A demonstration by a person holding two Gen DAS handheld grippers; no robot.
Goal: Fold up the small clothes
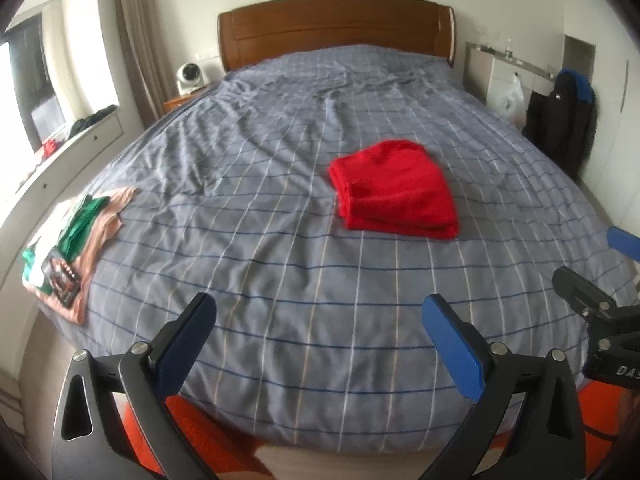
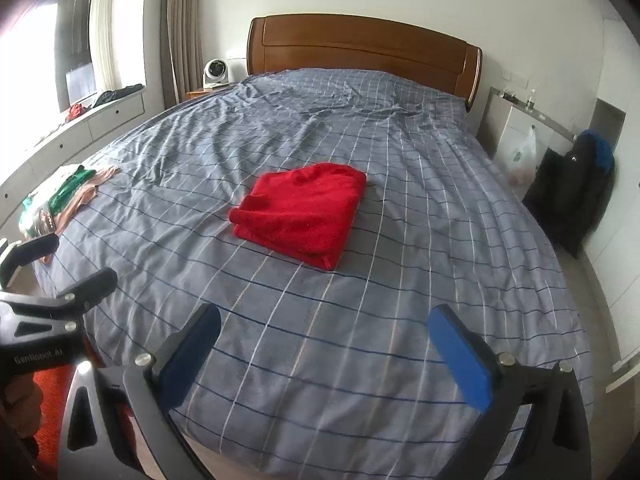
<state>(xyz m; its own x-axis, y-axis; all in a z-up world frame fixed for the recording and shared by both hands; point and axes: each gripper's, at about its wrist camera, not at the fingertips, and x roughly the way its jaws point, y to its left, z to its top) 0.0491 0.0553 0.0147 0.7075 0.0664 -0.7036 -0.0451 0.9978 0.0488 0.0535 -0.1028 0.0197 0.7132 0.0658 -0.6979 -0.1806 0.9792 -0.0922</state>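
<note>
A red cloth (image 1: 396, 192) lies folded in a neat rectangle on the grey checked bedcover (image 1: 280, 240); it also shows in the right wrist view (image 2: 300, 212). My left gripper (image 1: 320, 320) is open and empty over the foot of the bed, well short of the cloth. My right gripper (image 2: 324, 328) is open and empty, also near the foot of the bed. A pile of small clothes (image 1: 76, 236), green, pink and white, lies at the bed's left edge, and shows in the right wrist view (image 2: 68, 196).
A wooden headboard (image 1: 336, 28) stands at the far end. A white drawer unit (image 1: 60, 160) runs along the left under a window. A black jacket (image 2: 576, 192) and a plastic bag (image 2: 520, 156) hang at the right. An orange rug (image 1: 208, 436) lies below the bed's foot.
</note>
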